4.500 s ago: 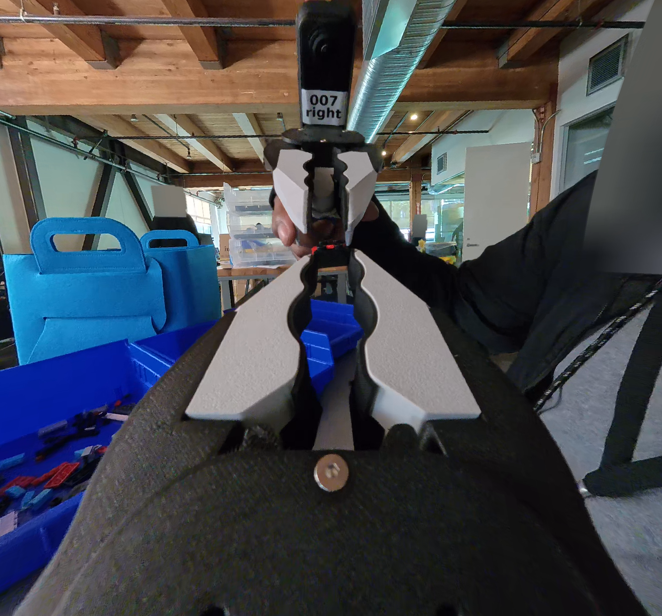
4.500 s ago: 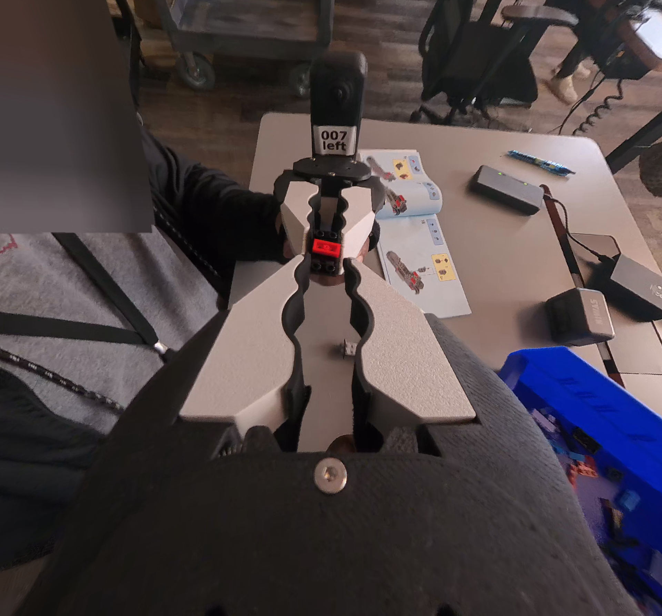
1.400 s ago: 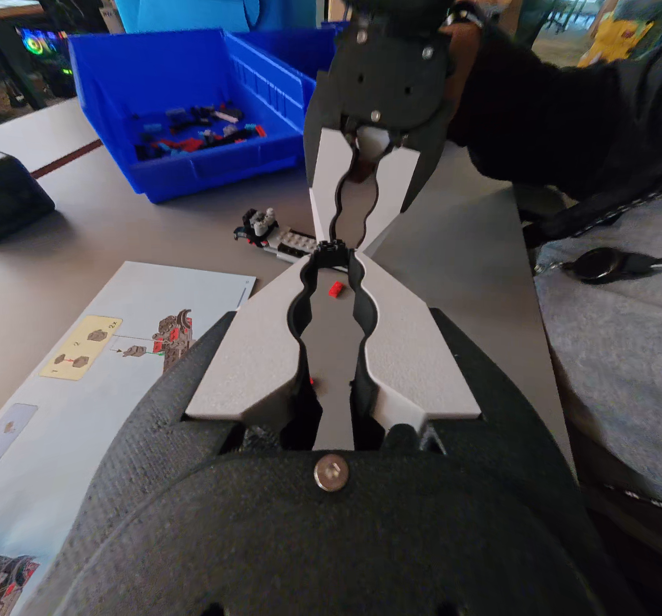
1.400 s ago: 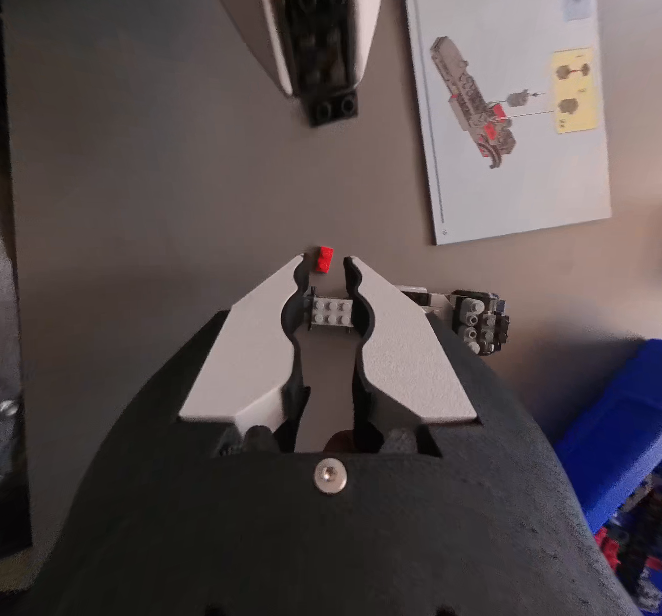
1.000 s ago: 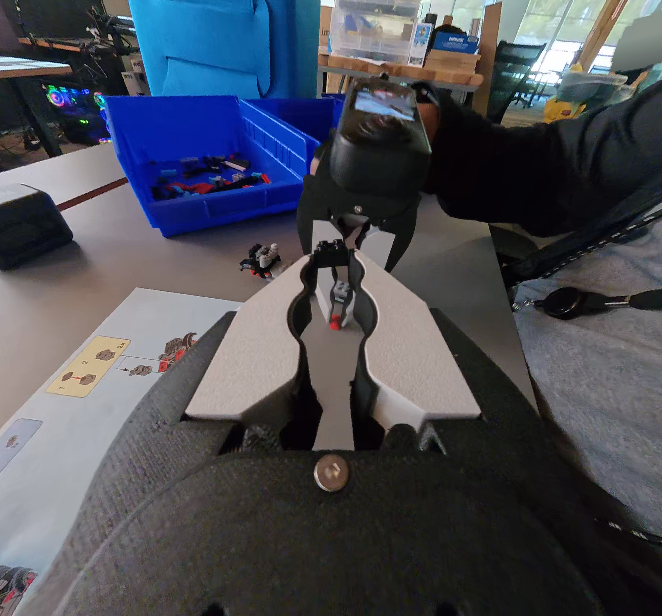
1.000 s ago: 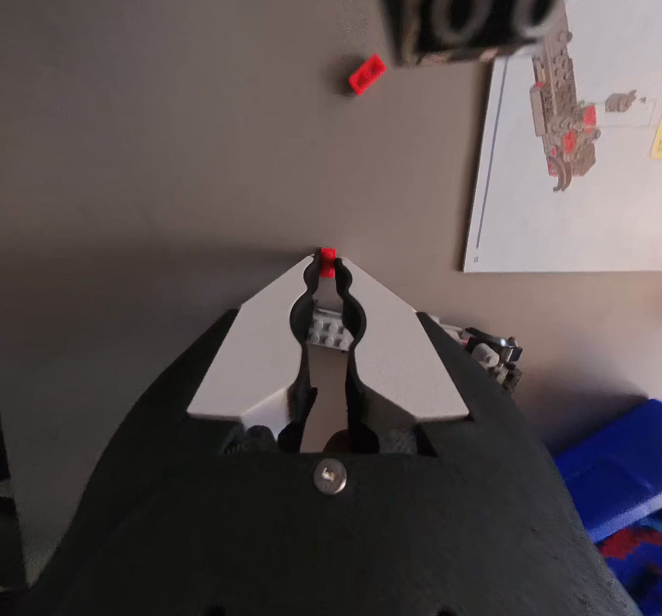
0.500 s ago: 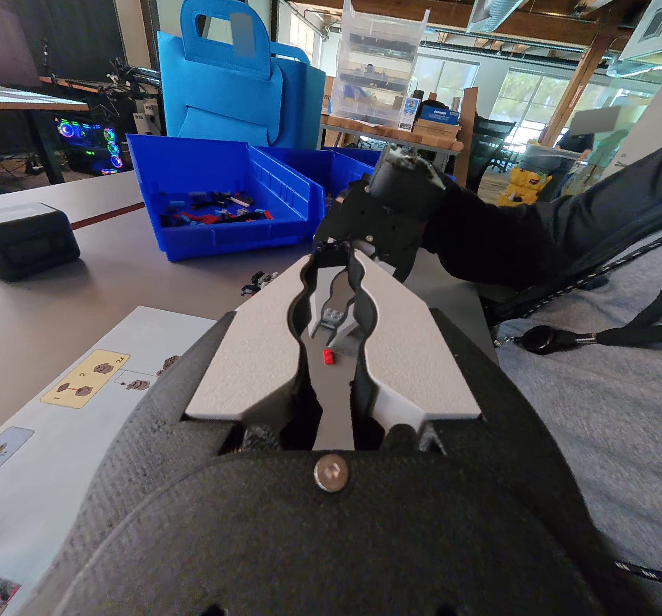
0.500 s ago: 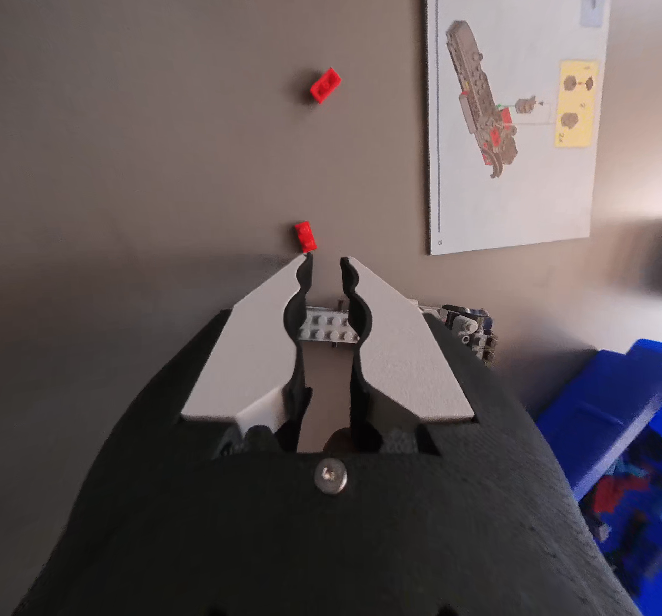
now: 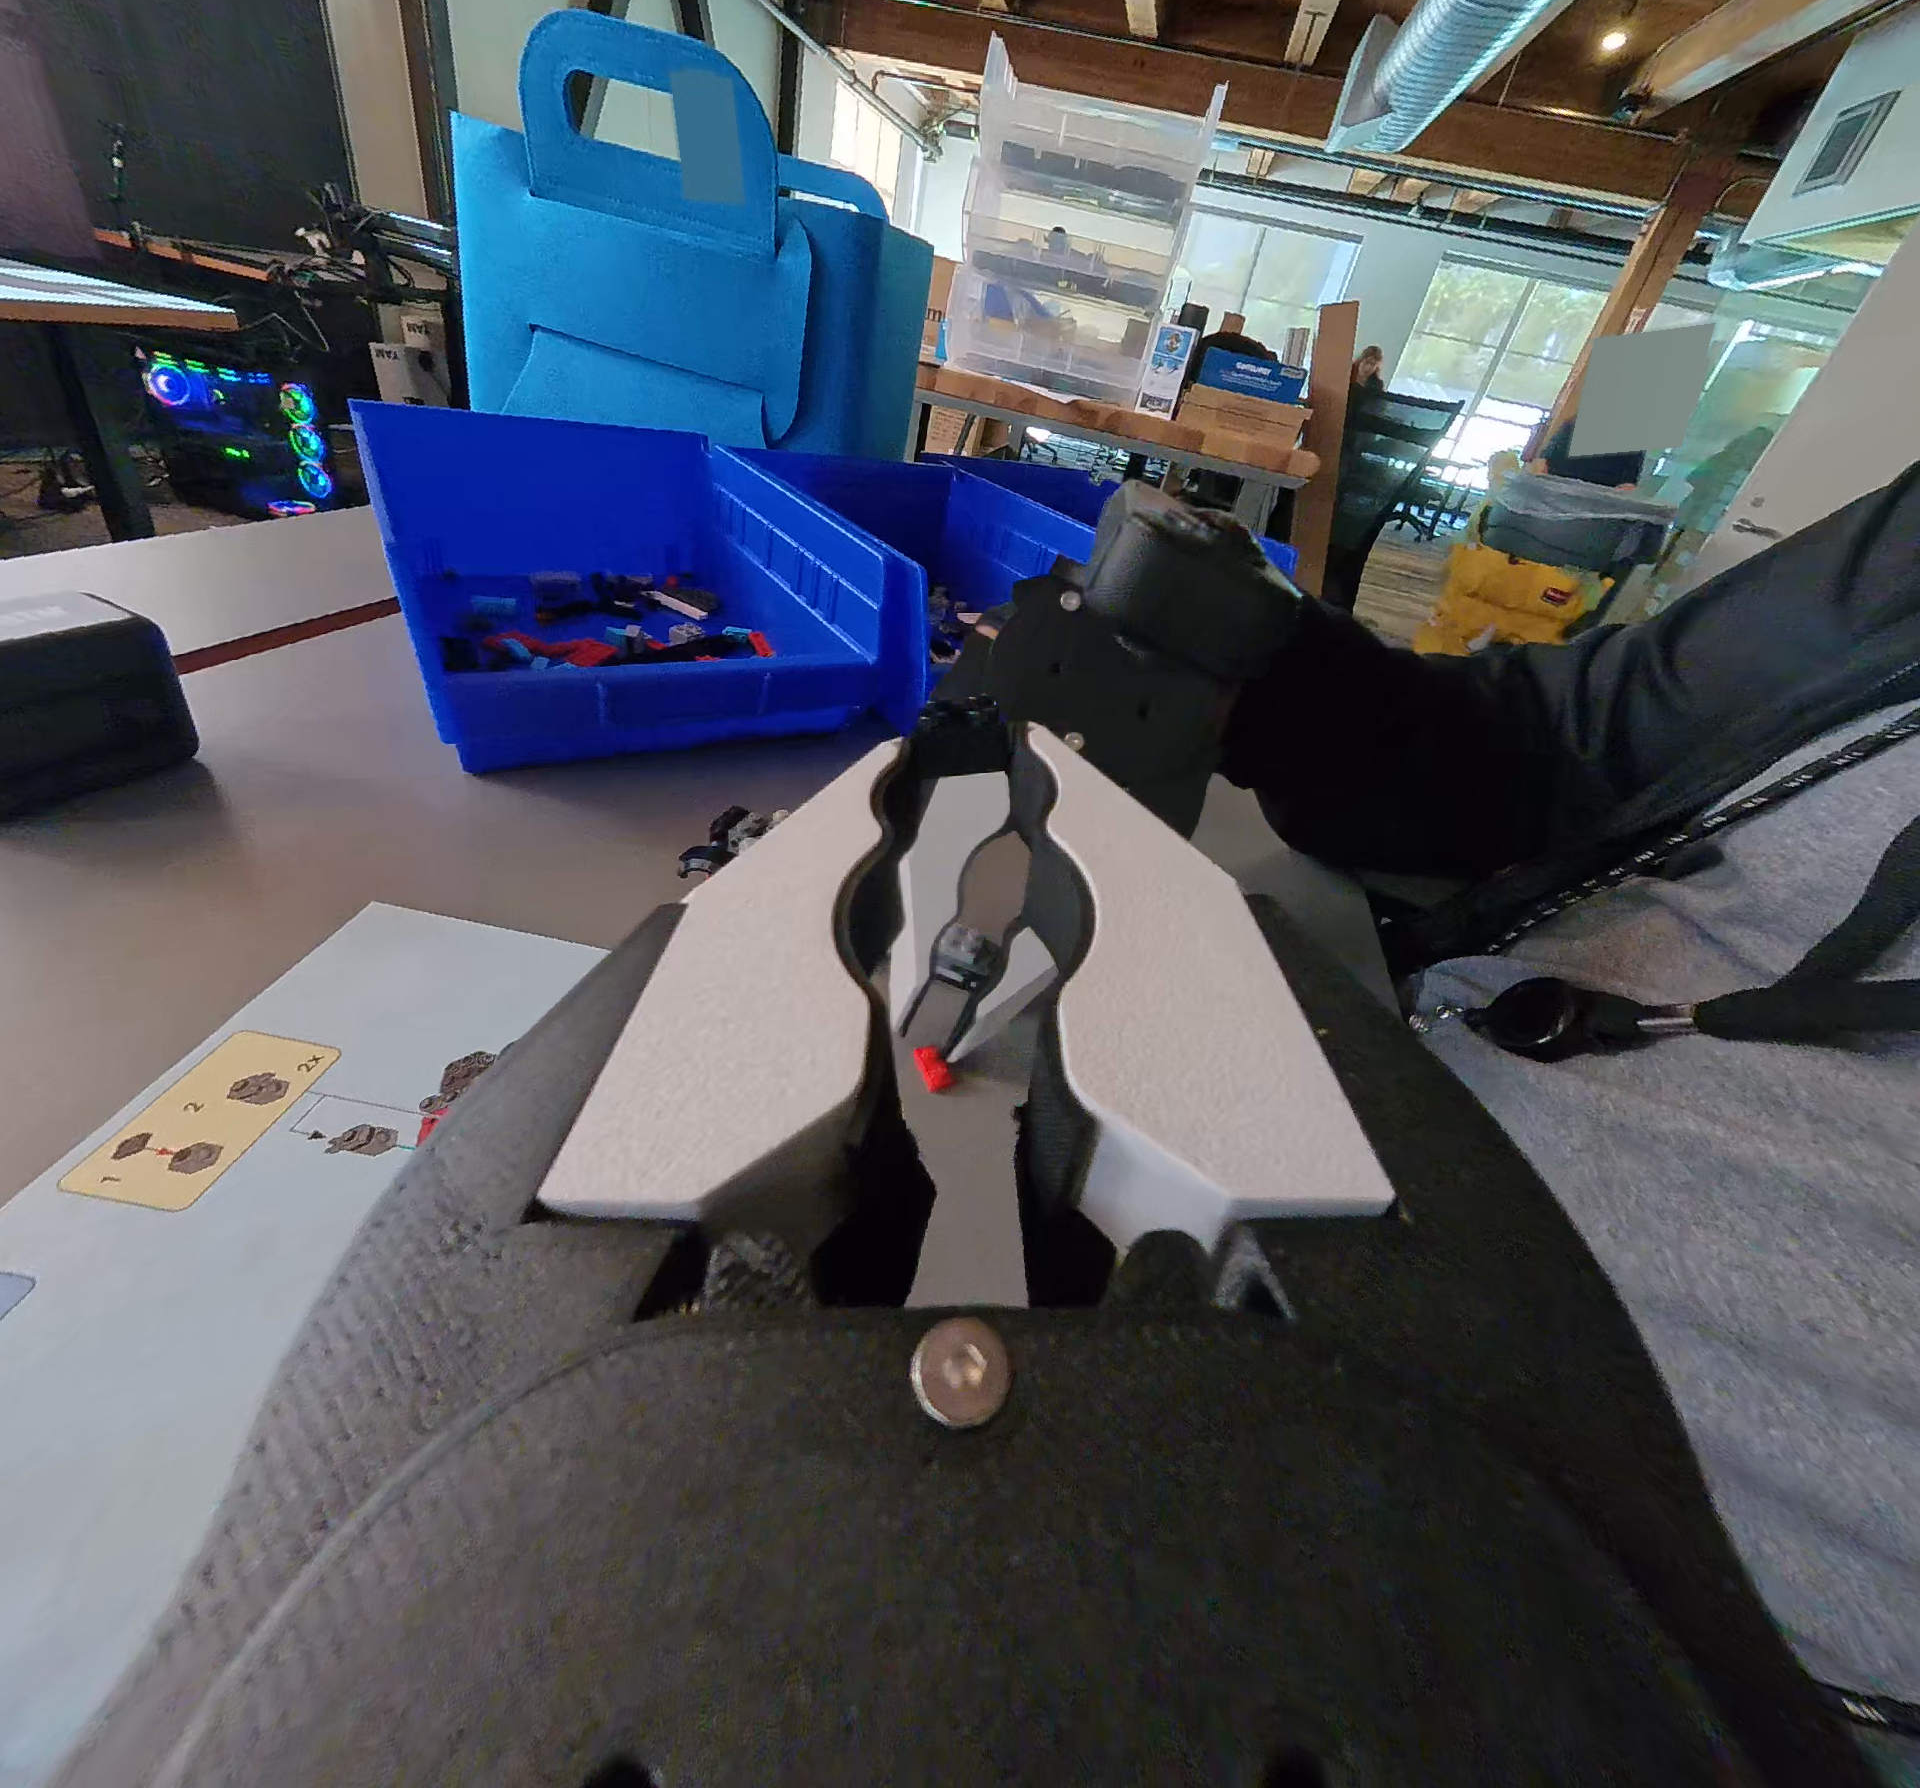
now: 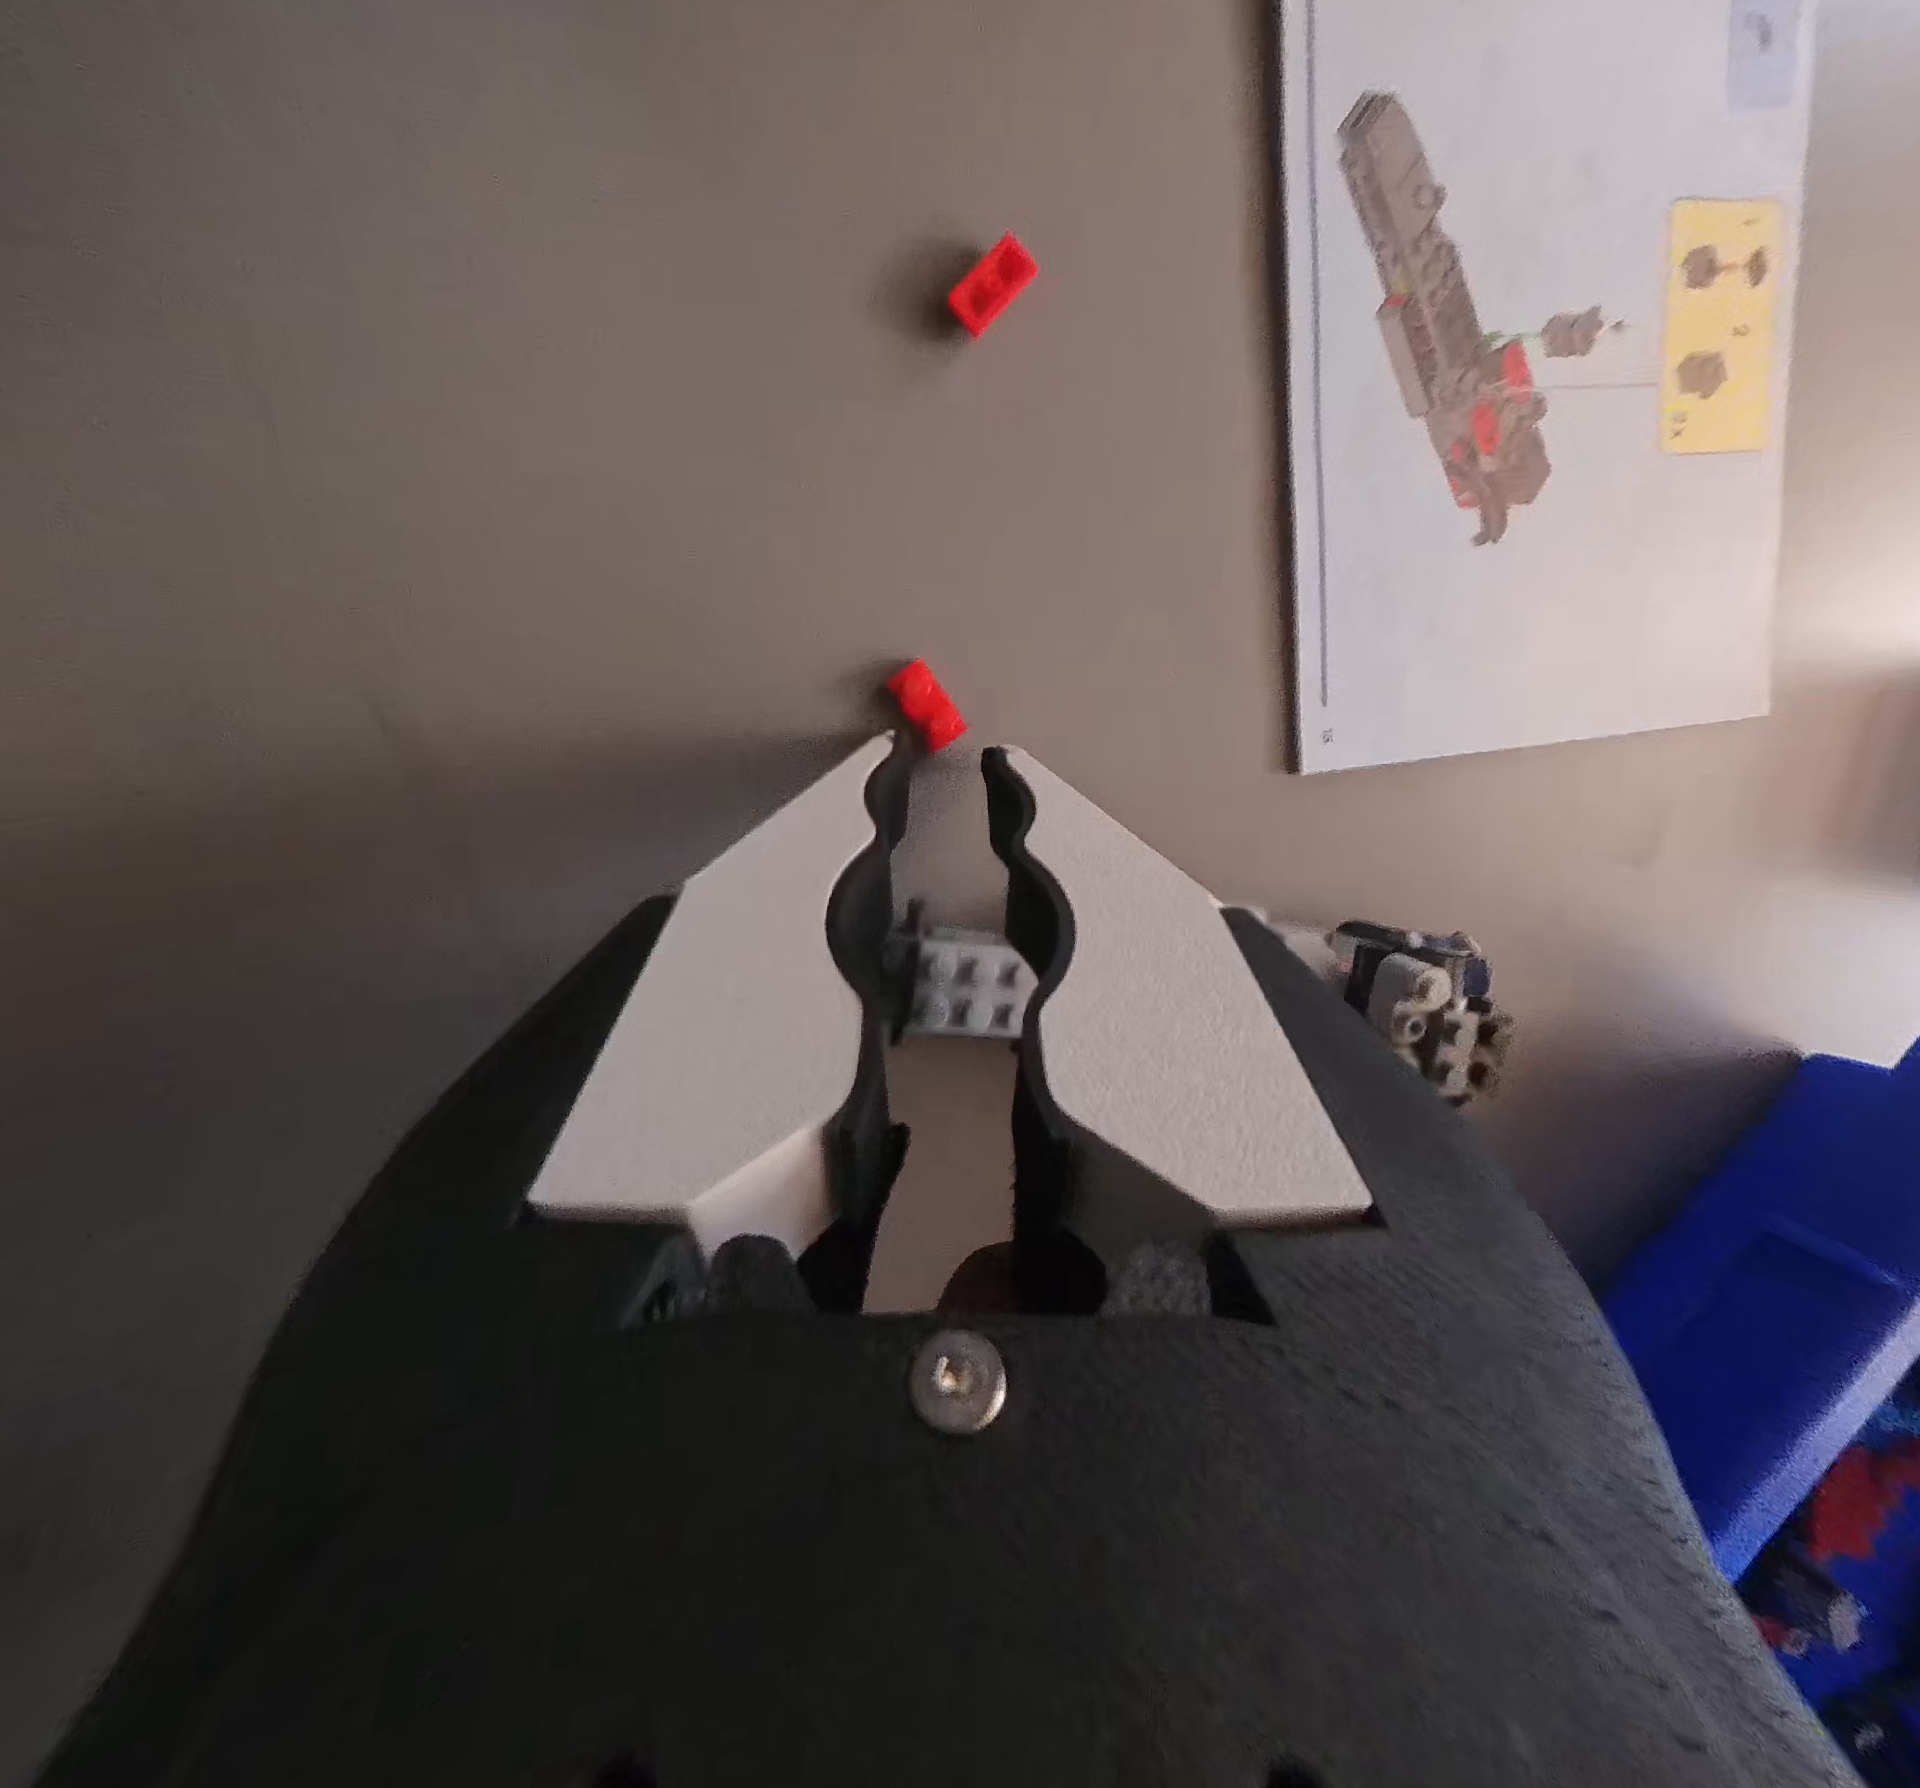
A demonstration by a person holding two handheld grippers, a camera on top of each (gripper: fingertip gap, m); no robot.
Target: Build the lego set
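Observation:
My left gripper is shut on a small black brick and holds it above the table. My right gripper points down at the grey table, slightly open and empty. A tiny red plate lies on the table at its left fingertip; it also shows in the left wrist view under the right gripper's fingers. A second red plate lies farther off. A grey and black partial build lies under the right gripper, with its end sticking out to the right.
An open instruction booklet lies on the table; it also shows in the left wrist view. Blue bins with loose bricks stand behind, one at the right gripper's side. A black box sits at far left. Some 15 centimeters of space lies between my two pairs of fingers.
The right gripper, shut on the tiny red plate a second ago, has opened and the plate lies on the table. The left gripper has tilted up and back, still holding the black brick.

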